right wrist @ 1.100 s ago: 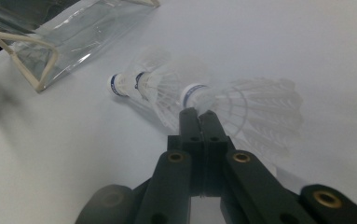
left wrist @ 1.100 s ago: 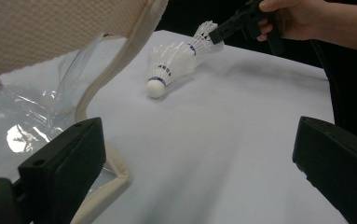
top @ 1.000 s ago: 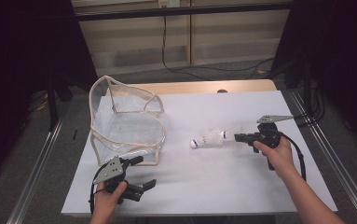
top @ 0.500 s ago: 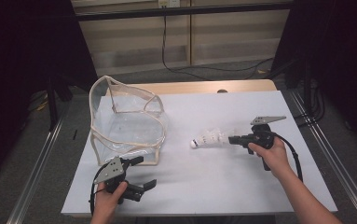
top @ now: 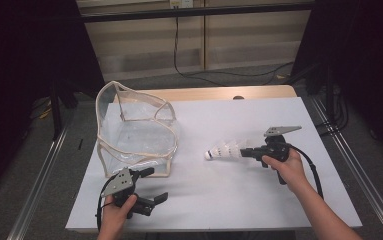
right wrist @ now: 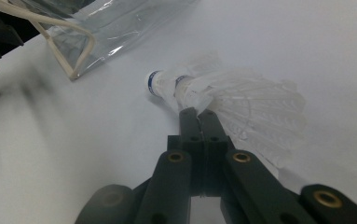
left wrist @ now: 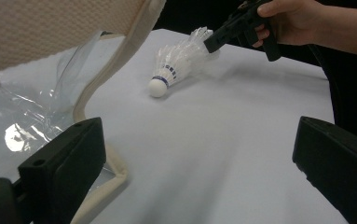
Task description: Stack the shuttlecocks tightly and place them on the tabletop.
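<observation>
High view, nearest edge first: left claw (top: pixel 149 187) at about 7 o'clock on the white table (top: pixel 219 200), held in the person's left hand (top: pixel 115 212), jaws standing wide apart with nothing between them, aimed toward 2 o'clock. Just beyond it, at about 10 o'clock, a clear bag (top: pixel 136 132) with cream trim, standing open, its near corner just beside the left claw. Out at 3 o'clock, right claw (top: pixel 244 153) in the person's right hand (top: pixel 286 167), pointed toward 9 o'clock, jaws pressed together at the feather end of the white shuttlecocks (top: pixel 222 150). Cork end turned toward the bag, well apart from it, near the middle of the table.

Left gripper view: black jaws low at 7 and 4 o'clock, spread wide, bag trim beside the left one; farther off at 12 o'clock, shuttlecocks (left wrist: pixel 176 65) with the cork touching the table, feathers lifted at the right claw (left wrist: pixel 209 45).

Right gripper view: jaws closed tight, tips at the feather skirt of the shuttlecocks (right wrist: pixel 232 100); two blue-banded corks, one nested behind the other; bag corner (right wrist: pixel 80 53) at 11 o'clock.
</observation>
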Action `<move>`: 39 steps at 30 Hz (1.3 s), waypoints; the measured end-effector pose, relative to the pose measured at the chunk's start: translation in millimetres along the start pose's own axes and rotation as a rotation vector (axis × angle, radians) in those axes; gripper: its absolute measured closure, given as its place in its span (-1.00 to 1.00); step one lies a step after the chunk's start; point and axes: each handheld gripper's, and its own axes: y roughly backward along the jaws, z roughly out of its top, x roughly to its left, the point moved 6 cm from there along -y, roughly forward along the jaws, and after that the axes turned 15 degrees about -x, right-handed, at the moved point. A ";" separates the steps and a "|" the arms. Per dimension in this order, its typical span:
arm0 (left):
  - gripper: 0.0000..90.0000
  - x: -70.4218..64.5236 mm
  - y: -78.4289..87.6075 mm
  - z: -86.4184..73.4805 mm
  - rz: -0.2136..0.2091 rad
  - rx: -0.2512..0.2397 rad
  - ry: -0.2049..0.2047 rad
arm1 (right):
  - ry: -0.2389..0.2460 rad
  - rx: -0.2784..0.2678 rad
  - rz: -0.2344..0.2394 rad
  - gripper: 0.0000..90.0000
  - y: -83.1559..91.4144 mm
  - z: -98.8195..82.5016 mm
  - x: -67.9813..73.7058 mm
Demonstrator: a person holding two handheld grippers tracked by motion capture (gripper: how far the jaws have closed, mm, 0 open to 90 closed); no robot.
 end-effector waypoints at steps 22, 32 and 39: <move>-0.94 0.2 0.2 -0.1 -0.001 0.001 0.000 | 0.016 0.007 0.013 1.00 -12.6 -2.2 3.5; -0.94 0.2 0.0 -0.3 0.001 0.002 0.002 | 0.019 0.006 0.020 1.00 -15.1 -2.6 4.8; -0.94 0.4 0.0 -0.2 0.002 0.001 0.000 | 0.019 0.010 0.021 1.00 -15.6 -3.5 5.1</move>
